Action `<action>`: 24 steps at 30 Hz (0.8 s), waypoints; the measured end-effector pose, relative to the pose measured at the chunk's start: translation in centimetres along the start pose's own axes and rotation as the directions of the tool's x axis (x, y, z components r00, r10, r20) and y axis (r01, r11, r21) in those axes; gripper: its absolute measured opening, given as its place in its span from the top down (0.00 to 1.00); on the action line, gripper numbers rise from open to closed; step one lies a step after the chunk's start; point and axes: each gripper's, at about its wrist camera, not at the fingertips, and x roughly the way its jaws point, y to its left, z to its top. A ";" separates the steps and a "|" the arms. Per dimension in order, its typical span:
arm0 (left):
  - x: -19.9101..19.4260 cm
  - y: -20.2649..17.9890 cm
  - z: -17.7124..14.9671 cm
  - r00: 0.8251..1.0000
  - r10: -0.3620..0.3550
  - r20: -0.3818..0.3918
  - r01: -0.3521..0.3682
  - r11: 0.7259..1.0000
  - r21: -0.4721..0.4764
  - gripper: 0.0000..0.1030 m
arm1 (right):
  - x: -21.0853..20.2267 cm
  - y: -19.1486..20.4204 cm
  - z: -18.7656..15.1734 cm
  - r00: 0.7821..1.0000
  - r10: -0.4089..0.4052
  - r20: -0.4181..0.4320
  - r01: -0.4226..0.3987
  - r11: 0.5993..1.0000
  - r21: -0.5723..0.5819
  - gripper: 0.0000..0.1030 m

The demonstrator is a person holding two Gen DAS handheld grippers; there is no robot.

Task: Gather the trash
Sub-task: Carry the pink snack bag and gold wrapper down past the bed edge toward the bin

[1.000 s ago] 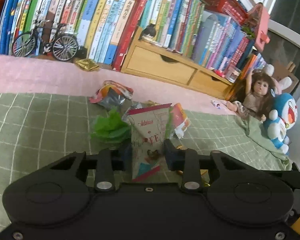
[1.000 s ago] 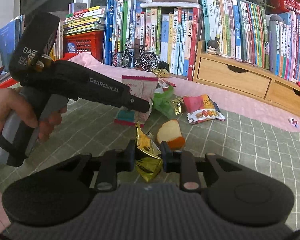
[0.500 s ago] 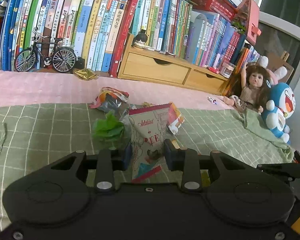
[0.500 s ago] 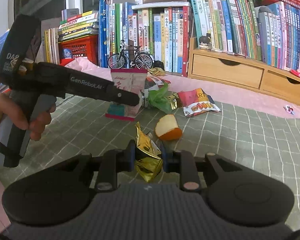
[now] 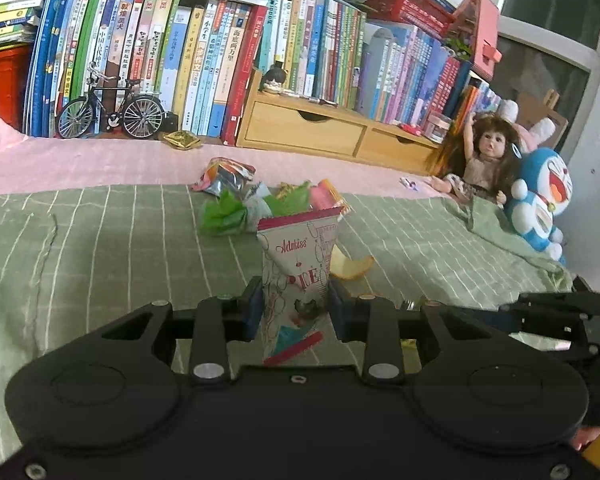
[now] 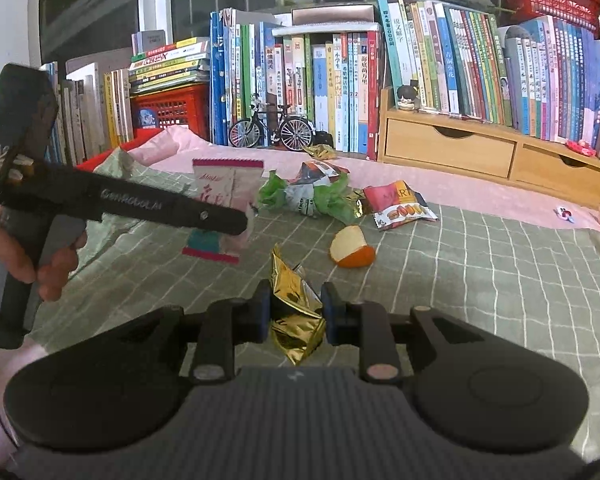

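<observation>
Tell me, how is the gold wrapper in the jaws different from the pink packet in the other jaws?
The gold wrapper is shiny, plain foil; the pink packet is printed paper-like with writing and pictures. The gold wrapper is crumpled; the pink packet is flat and smooth, standing upright. The gold wrapper is smaller than the pink packet. Both are trash, each pinched in a gripper: wrapper in the right gripper, packet in the left gripper.

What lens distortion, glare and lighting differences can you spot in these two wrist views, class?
Left wrist view: the books bow outwards, corners go dark, the window is black, light is dim and warm. Right wrist view: the same fisheye bend curves the drawers; the gold wrapper in the right tool glints; colours look cooler and brighter.
</observation>
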 end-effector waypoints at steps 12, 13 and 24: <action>-5.6 -2.6 -3.7 0.998 -0.056 -0.007 0.056 0.998 -0.005 0.69 | -4.4 2.4 -2.2 1.000 0.020 0.003 -0.020 1.000 0.021 0.71; -6.0 -2.8 -4.0 0.998 -0.057 -0.008 0.057 0.998 -0.002 0.69 | -4.7 2.6 -2.5 1.000 0.021 0.002 -0.021 0.999 0.024 0.71; -9.8 -4.7 -7.3 0.996 -0.084 -0.034 0.084 0.996 0.012 0.69 | -7.7 4.2 -5.3 0.999 0.042 0.005 -0.042 0.996 0.081 0.71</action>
